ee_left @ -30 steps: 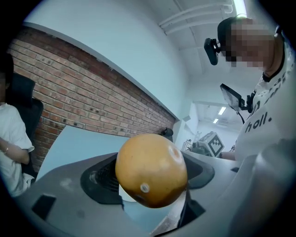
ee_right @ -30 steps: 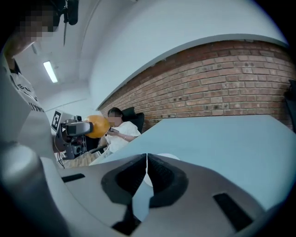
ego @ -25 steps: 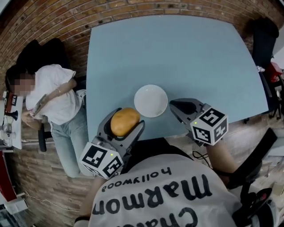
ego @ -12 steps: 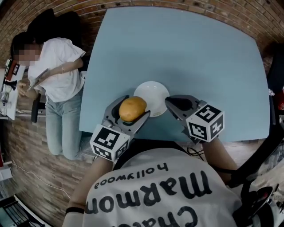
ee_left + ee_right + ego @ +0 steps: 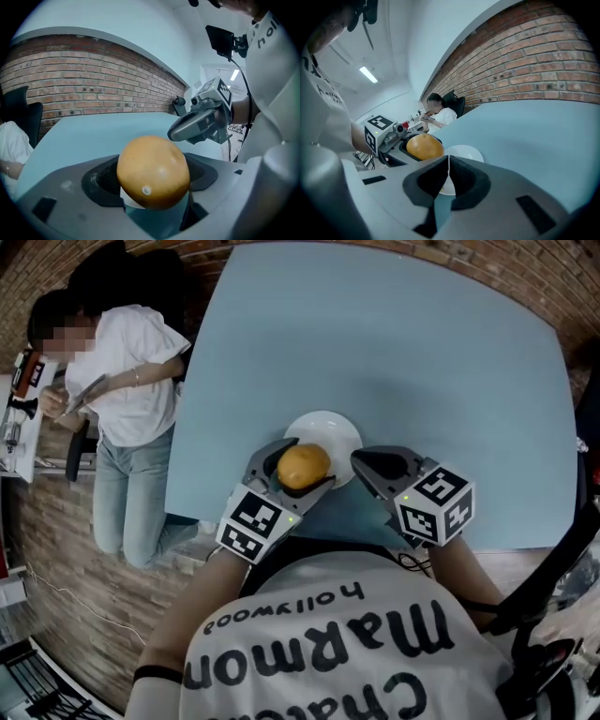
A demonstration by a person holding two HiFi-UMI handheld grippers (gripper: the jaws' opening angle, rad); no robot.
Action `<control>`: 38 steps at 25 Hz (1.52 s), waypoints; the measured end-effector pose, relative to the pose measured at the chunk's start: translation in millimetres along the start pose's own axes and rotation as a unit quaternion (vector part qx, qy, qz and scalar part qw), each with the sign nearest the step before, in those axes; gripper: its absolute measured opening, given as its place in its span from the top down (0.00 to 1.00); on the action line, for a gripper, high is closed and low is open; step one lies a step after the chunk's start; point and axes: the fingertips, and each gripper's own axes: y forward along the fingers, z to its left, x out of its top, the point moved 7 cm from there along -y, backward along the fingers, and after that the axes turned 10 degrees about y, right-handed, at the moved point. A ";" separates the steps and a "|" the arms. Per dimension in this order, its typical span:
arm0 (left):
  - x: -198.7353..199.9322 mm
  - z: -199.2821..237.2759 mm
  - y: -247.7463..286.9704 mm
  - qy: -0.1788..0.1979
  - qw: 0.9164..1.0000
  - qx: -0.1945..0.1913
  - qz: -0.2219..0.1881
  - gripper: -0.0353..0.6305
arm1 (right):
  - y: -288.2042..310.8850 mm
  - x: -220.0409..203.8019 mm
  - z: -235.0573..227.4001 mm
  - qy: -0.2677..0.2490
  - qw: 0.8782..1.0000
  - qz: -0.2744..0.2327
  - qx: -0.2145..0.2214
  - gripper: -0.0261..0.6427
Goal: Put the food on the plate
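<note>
The food (image 5: 153, 171), a round golden-brown lump, is sitting clamped between the jaws of my left gripper (image 5: 302, 468). I am holding it at the lower centre of the head view, where it is overlapping the lower-left rim of the white plate (image 5: 342, 432). My right gripper (image 5: 449, 171) is hovering just right of it, jaws pressed together on nothing. The plate is resting on the pale blue counter (image 5: 394, 352). A person in a white shirt (image 5: 131, 352) is handling something at the upper left.

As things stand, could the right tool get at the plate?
Probably yes. The right tool, shut and empty, sits just beside the right rim of the plate with nothing between them. The left tool, holding the food, covers the near-left part, so only that side looks blocked.
</note>
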 end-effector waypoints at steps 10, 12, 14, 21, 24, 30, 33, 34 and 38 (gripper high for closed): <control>8.3 3.8 23.6 0.063 0.997 -0.030 0.015 0.42 | -7.0 7.1 -4.8 0.001 1.000 -0.006 -0.018 0.94; 8.8 6.7 30.6 0.078 0.996 -0.036 0.023 0.42 | -8.7 7.5 -7.2 0.003 1.000 -0.007 -0.022 0.94; 4.1 9.5 38.0 0.086 0.995 -0.041 0.041 0.42 | -10.0 7.7 -10.2 0.005 1.000 -0.009 -0.025 0.94; -4.6 10.4 50.9 0.085 0.992 -0.058 0.066 0.42 | -13.6 10.0 -17.5 0.008 0.999 -0.016 -0.034 0.94; -8.9 11.4 54.0 0.087 0.991 -0.061 0.077 0.42 | -12.4 10.9 -18.1 0.007 0.999 -0.015 -0.034 0.94; -13.2 13.8 56.5 0.109 0.986 -0.061 0.112 0.42 | -15.2 12.3 -23.9 0.014 0.999 -0.012 -0.036 0.94; -15.2 13.4 55.5 0.119 0.984 -0.058 0.120 0.42 | -13.8 14.2 -25.5 0.015 0.999 -0.012 -0.034 0.94; -15.0 13.1 54.9 0.120 0.984 -0.058 0.122 0.42 | -13.3 14.5 -25.6 0.016 0.999 -0.011 -0.033 0.94; -11.7 11.4 52.2 0.140 0.981 -0.054 0.123 0.42 | -10.3 15.2 -26.3 0.015 0.999 -0.009 -0.028 0.94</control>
